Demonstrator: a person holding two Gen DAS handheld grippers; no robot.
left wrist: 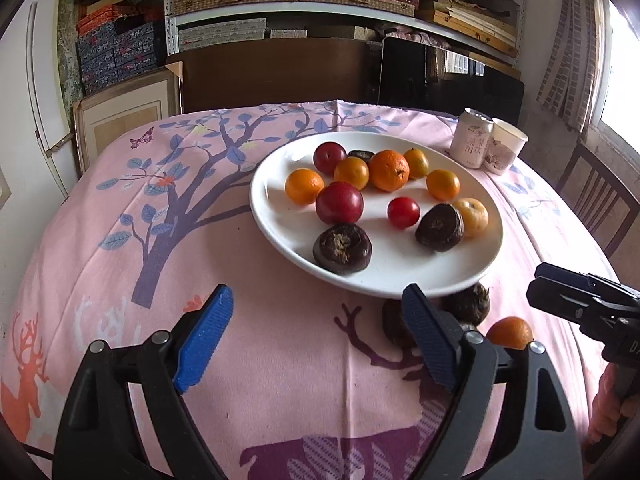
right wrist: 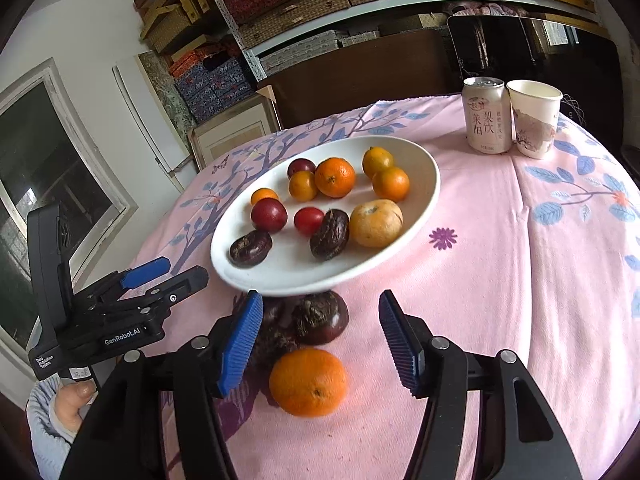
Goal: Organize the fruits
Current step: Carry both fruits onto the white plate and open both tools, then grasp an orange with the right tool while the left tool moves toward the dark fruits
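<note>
Glossy round fruits are heaped on a smooth white plate [right wrist: 420,200] set on pink printed cloth [right wrist: 500,280]. A dimpled orange [right wrist: 308,382] and rough dark, possibly water-chestnut, bulbs [right wrist: 320,316] are left beside its rim. The left gripper [left wrist: 316,340] and right gripper [right wrist: 320,344] are both held apart with ribbed blue pads empty.

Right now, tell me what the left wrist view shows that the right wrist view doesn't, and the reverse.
Only the left wrist view shows the left gripper head-on, open over bare cloth, and the wooden chair. Only the right wrist view shows the orange whole, lying loose between the open fingers of the right gripper, and a purple flower print. Both show the white plate of fruit, the can and the paper cup.
</note>
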